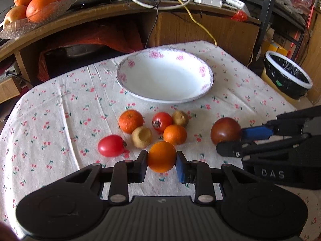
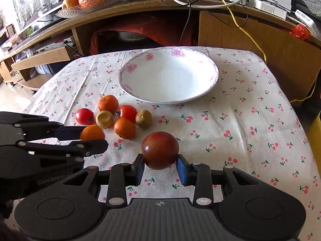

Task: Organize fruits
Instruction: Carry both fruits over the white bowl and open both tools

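Left claw (image 1: 161,160) has its two pads pressed against the sides of an orange (image 1: 161,156), gripping it; whether the fruit is lifted or sitting on the cloth, I cannot tell. Right claw (image 2: 160,165) is clamped the same way on a dark red fruit (image 2: 160,150), fingers touching it on both sides; in the left wrist view that same claw comes in from the right with the dark red fruit at its tip.

Just ahead of the left claw lies the loose pile on the cherry-print tablecloth (image 1: 50,110): a red tomato (image 1: 111,145) ahead and to the left; a tan fruit (image 1: 141,137) with a hollow in its top just beyond the pads; a second orange (image 1: 175,134) touching distance ahead and slightly right; a third orange (image 1: 130,121) further on; another tomato (image 1: 161,121) and a brown kiwi (image 1: 180,118) behind those, the kiwi just beside the tomato.

Well beyond the pile, straight ahead of both claws, sits the white plate (image 1: 128,68) with pink flowers on its rim, nothing in it; from the right claw the pile sits ahead and to the left, with the plate (image 2: 212,68) past it.

Far off, up and left of the left claw, a glass bowl (image 1: 18,28) on the wooden desk holds large oranges; off to the right stands a bin (image 1: 289,80) with a black liner.
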A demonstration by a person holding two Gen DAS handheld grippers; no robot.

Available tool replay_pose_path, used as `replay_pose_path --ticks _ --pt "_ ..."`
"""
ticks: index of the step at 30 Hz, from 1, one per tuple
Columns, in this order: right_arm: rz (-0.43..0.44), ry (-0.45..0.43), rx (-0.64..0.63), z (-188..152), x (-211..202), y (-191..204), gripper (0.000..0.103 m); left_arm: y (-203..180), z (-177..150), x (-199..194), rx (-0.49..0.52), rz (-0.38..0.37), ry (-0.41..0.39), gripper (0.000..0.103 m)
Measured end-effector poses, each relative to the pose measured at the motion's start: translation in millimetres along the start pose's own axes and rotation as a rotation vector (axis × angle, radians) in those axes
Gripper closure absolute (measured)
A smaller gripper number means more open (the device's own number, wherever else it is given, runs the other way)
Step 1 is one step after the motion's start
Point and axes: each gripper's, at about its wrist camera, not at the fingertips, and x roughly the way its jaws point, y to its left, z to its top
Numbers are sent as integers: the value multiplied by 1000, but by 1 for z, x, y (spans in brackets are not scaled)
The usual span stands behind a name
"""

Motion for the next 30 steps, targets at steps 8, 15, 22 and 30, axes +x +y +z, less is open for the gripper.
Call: replay_pose_path --ticks 8,15,22,30 --pt "-11 -36 20 19 -3 -1 73 -3 23 -1 26 -1 -44 65" --pt "-22 -72 26 46 10 -11 73 5 48 16 39 8 -64 65" --pt "-20 -82 41 59 24 -22 73 8 62 34 44 14 -68 65" --pt "-19 -91 23 65 35 -22 72 15 65 44 30 18 -71 65"
